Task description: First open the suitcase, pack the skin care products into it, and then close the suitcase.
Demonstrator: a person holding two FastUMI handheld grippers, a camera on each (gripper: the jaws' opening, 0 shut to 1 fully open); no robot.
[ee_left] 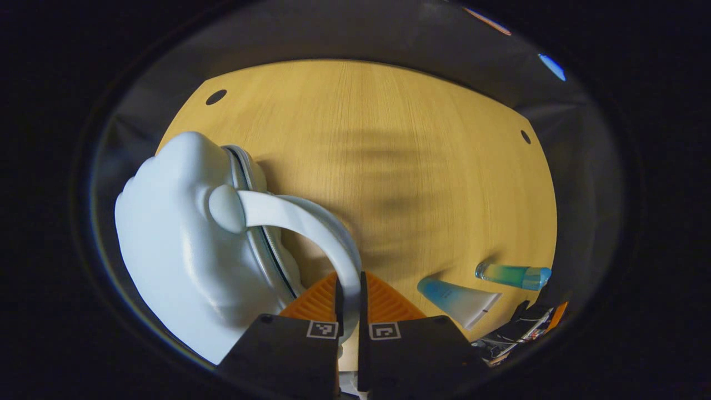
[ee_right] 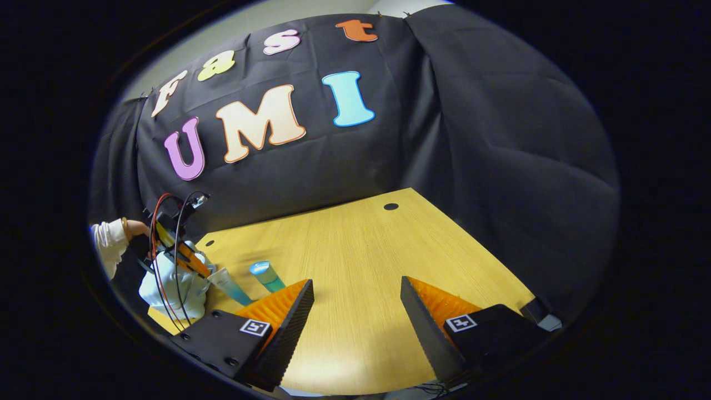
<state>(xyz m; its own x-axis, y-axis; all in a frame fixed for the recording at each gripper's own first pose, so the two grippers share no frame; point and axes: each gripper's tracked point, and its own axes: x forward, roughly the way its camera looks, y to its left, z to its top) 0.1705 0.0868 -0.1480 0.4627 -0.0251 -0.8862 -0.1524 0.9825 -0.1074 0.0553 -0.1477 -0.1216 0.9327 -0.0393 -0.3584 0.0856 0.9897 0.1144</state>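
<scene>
left gripper [ee_left: 349, 303] clamped on suitcase handle [ee_left: 311, 222] | right gripper [ee_right: 355, 311] wide, idle | risk: thin handle slips, white suitcase [ee_left: 178, 244] knocks tubes [ee_left: 458, 300]

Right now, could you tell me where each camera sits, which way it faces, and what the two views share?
Left gripper view: rides the left gripper, looking down at the table; its jaws pinch the white suitcase by its handle.
Right gripper view: rides the right gripper, looking across the table toward the booth wall; its jaws stand open over bare wood.
Shared: table, suitcase, two tubes; a sleeve shows far left.
</scene>
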